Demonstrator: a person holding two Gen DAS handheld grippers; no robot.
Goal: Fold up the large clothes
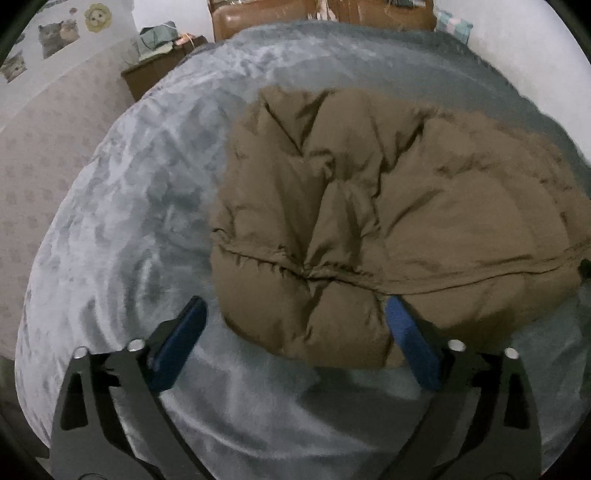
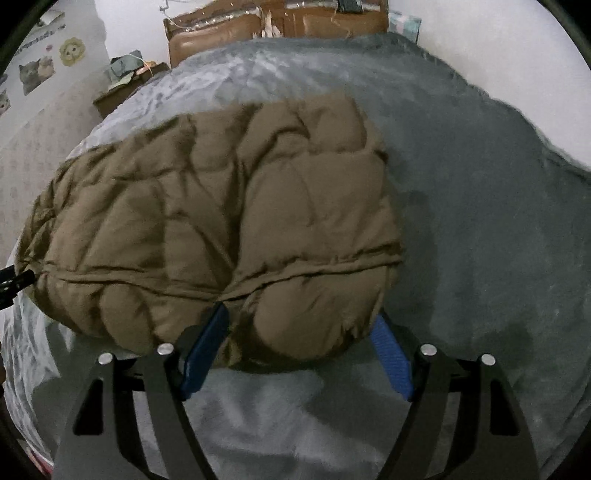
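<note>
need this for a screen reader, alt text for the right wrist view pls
A puffy brown quilted jacket lies bunched on a grey plush blanket, its near edge bulging between the open right gripper's blue fingers. A brown headboard and cat stickers show behind.

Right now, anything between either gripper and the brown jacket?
Nothing visible. The left gripper and right gripper are both open, each straddling the near edge of the brown jacket on the grey blanket.
</note>
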